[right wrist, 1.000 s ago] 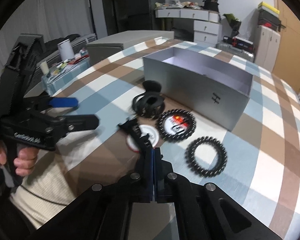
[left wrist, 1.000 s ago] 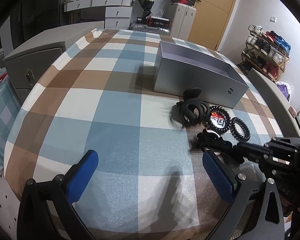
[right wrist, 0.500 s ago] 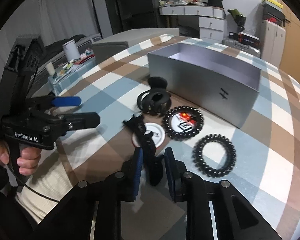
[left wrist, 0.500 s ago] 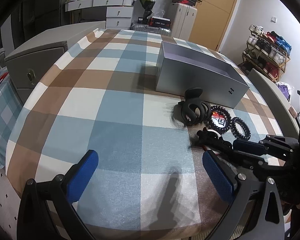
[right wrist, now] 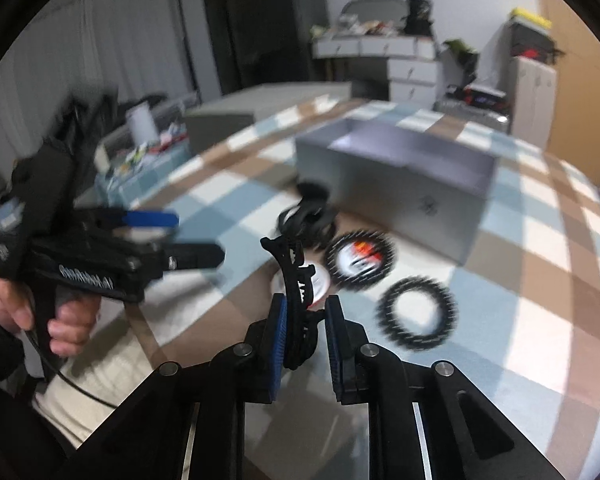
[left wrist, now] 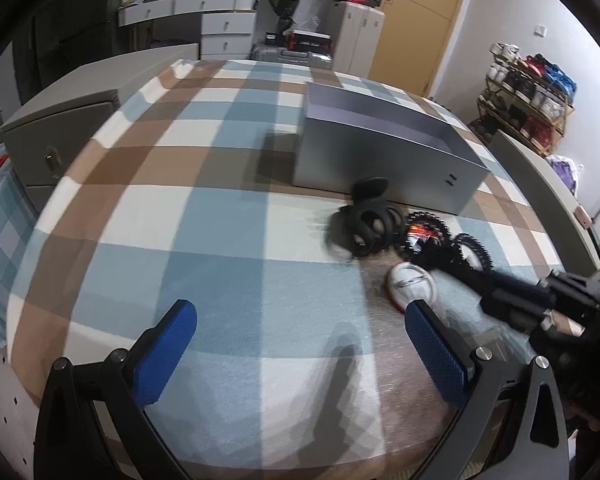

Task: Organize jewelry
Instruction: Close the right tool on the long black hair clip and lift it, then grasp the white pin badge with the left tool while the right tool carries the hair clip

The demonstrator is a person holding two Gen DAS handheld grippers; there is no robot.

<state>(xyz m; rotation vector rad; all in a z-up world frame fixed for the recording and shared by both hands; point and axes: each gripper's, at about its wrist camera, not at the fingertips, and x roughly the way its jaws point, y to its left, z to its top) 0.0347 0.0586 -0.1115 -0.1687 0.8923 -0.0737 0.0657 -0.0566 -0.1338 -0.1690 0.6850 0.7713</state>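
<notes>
Motion blur smears the coiled hair ties [right wrist: 416, 312] and the claw clip [right wrist: 308, 220] beyond detail.

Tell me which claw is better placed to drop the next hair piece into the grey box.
Right. The right claw already has a black toothed hair clip between its closing pads, with the open grey box just ahead. The left claw is open, holds nothing, and hangs over bare cloth.

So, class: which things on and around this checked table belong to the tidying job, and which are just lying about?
Part of the job:
- grey box
- hair clip in the right tongs
- claw clip
- two coil hair ties

Lying about:
- shoe rack
- white drawers
</notes>
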